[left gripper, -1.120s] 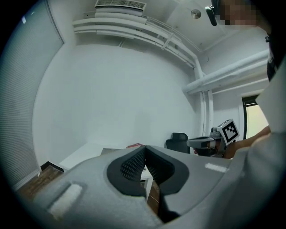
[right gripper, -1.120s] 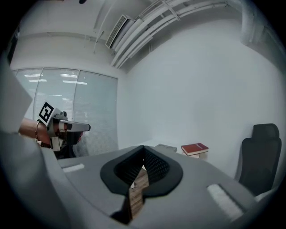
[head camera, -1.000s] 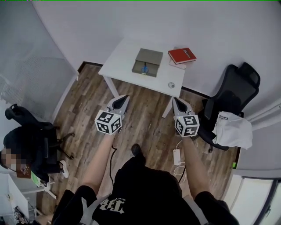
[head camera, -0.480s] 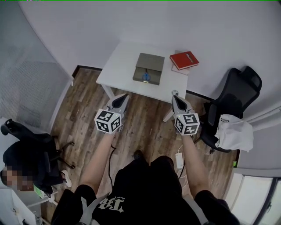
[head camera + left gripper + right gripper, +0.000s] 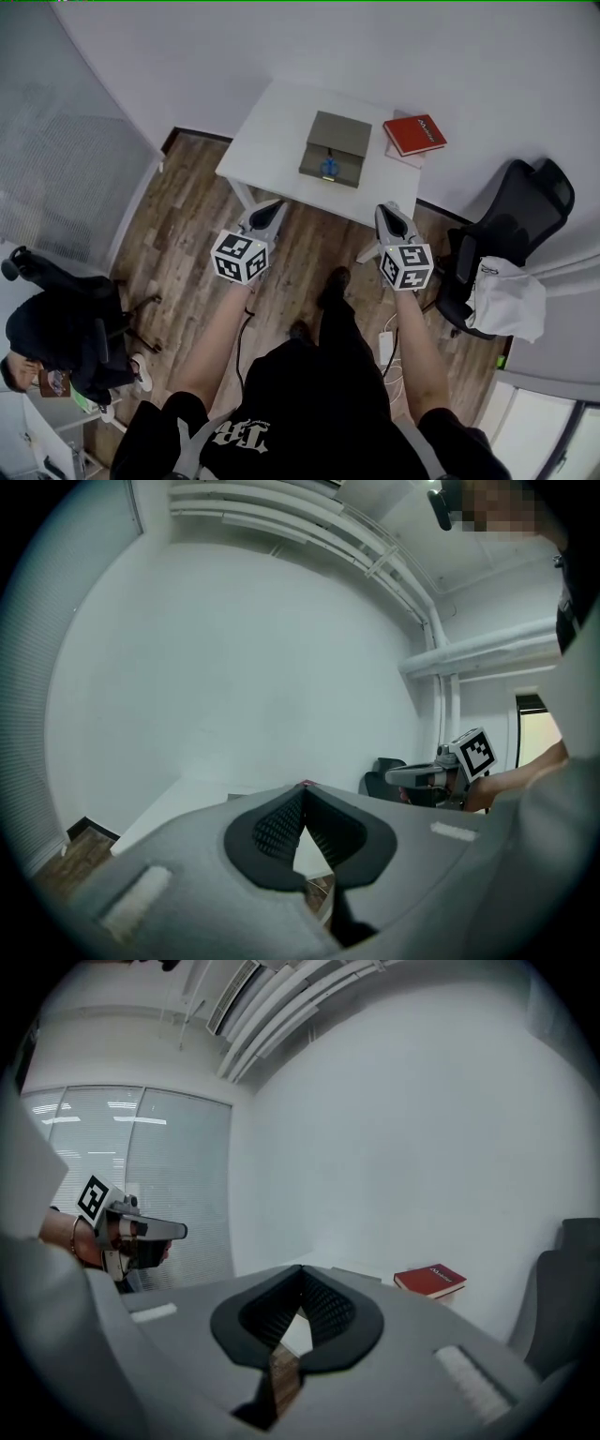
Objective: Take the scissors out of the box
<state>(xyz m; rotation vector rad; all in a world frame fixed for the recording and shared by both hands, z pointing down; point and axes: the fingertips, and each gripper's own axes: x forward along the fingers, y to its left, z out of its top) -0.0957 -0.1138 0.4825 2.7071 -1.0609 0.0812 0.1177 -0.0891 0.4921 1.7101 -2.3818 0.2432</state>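
Forearms (image 5: pixel 220 330) reach forward in parallel, left tool (image 5: pixel 271 209) and right tool (image 5: pixel 386 212) (both closed, empty) near the table (image 5: pixel 270 131).

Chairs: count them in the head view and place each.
2. One chair right of the table, white cloth on it; a second chair at lower left, by a person.

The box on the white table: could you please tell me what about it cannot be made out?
Head view: the box is too small to tell open from shut; the blue thing at its near edge may be scissor handles.
Left gripper view: the left gripper hides nearly all of it.
Right gripper view: the right gripper does too; the red book shows.
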